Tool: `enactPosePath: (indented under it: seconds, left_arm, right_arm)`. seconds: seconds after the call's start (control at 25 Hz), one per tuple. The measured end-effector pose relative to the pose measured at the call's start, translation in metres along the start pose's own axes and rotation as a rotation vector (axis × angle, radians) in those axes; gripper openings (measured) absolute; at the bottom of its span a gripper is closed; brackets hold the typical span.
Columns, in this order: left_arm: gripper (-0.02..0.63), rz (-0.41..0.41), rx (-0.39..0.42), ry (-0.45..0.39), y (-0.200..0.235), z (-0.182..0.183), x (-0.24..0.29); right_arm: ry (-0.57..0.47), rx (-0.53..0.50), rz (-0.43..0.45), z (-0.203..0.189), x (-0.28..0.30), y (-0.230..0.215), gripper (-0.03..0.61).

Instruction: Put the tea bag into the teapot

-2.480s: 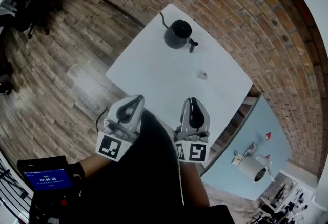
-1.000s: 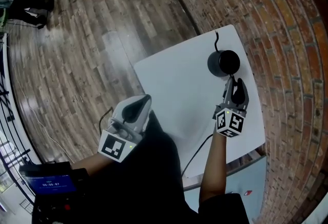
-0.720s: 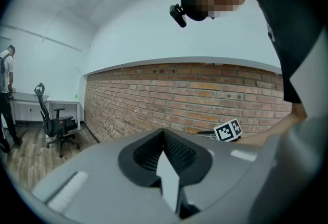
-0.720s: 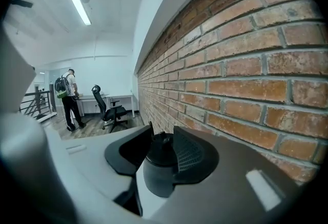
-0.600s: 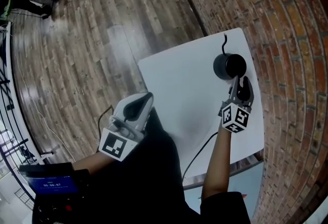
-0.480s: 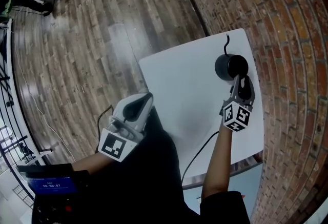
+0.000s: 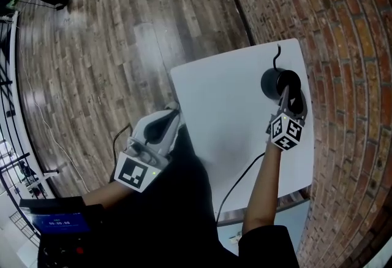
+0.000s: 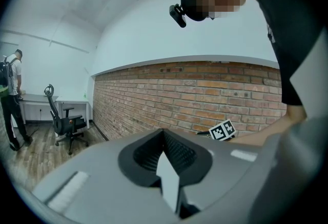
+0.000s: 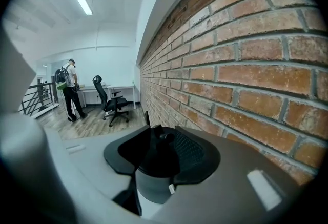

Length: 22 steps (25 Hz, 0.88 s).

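Observation:
The black teapot [image 7: 274, 81] with a thin spout stands at the far right of the white table [image 7: 214, 101]. My right gripper [image 7: 289, 100] hangs right over its near side. In the right gripper view the dark pot [image 9: 151, 187] fills the gap under the jaws, which have just been opening and stand open with nothing pressed between them. A small white tag [image 9: 170, 188] lies against the pot's wall; the tea bag itself is not visible. My left gripper [image 7: 173, 114] waits at the table's near left edge, its jaws [image 8: 165, 138] a narrow gap apart and empty.
A brick wall [image 7: 343, 46] runs close behind the table's right side. Wooden floor [image 7: 92, 46] lies to the left. A cable [image 7: 236, 178] trails from my right arm across the table's near part. An office chair [image 9: 110, 100] and a standing person [image 9: 69, 89] are far off.
My right gripper moved along the table and sank onto the teapot. The tea bag that lay on the table earlier is no longer seen there. My left gripper kept its place.

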<state>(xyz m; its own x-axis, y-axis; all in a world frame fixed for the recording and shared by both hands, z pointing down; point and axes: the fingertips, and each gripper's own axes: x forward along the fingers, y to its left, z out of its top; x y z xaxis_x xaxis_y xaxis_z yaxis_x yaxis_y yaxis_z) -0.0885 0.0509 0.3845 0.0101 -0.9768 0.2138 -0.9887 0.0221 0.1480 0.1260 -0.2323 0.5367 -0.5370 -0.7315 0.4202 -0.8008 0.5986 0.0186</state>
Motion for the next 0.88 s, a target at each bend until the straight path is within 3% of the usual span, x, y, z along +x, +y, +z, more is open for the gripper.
enactPosePath:
  seconds: [0.4,0.88]
  left_arm:
    - [0.000,-0.003,-0.004,-0.001,0.000,0.000,0.003]
    - [0.000,0.005,-0.004,-0.017,0.003,0.004,-0.003]
  right_arm:
    - [0.109,-0.032,0.001,-0.009,0.013,0.003,0.168]
    - [0.095,-0.036,-0.016,-0.008,0.011,-0.001,0.114]
